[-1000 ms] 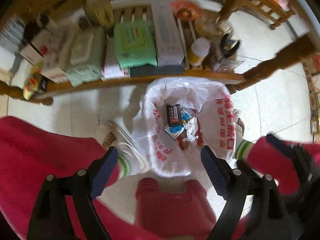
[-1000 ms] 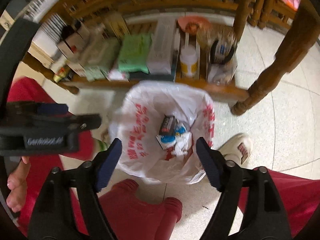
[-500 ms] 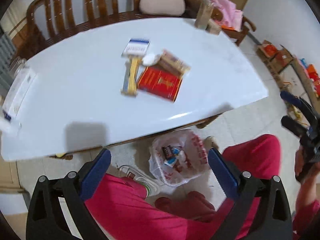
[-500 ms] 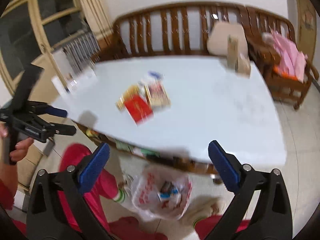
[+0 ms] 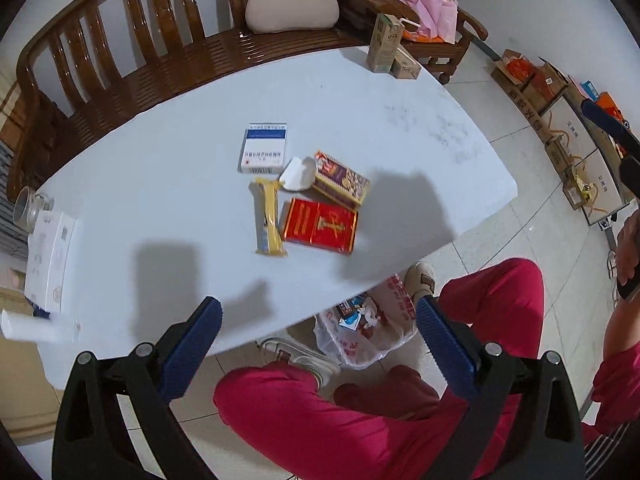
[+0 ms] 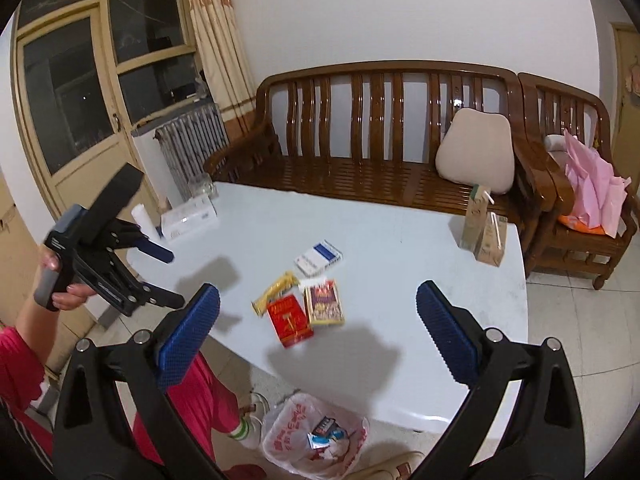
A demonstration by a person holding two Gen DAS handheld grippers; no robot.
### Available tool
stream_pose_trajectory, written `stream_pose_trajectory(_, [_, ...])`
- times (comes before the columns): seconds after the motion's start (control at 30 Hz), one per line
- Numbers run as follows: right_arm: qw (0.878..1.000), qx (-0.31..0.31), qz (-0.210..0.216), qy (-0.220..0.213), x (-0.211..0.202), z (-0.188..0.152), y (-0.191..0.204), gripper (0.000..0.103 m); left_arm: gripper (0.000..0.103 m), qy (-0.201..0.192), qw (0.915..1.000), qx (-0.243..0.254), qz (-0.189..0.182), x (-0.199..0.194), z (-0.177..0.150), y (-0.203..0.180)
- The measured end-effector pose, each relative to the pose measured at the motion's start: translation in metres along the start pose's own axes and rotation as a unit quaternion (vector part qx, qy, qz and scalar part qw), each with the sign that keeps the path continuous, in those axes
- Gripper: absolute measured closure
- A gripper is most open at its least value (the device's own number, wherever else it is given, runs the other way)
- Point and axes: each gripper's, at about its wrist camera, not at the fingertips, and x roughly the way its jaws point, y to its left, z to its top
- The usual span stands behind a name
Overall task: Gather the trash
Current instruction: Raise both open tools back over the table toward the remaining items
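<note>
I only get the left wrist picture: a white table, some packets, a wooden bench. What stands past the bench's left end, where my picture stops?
Observer: A grey radiator stands against the wall there, with a curtain hanging above it.
Operator: Who holds the tool I'm looking along?
Observer: A bare hand grips the left gripper by its handle, off the table's left edge. Its fingers are apart with nothing between them.
Operator: Is there a window?
Observer: Yes, left of the curtain are framed glass panes, and they look dark.
</note>
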Motion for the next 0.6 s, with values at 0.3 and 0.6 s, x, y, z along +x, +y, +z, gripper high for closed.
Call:
stream_pose_trajectory(0.3, [1.000, 0.001, 0.013, 0.006, 0.035, 0.025, -0.017, 0.007, 0.008, 0.025, 0.9996, 0.011, -0.005, 0.031, 0.035, 0.015])
stream_pose_trajectory(0.6, [0.998, -0.009, 0.029, 0.056, 0.092, 0.028, -0.021, 0.007, 0.008, 0.050, 0.9985, 0.000, -0.023, 0.075, 0.053, 0.036])
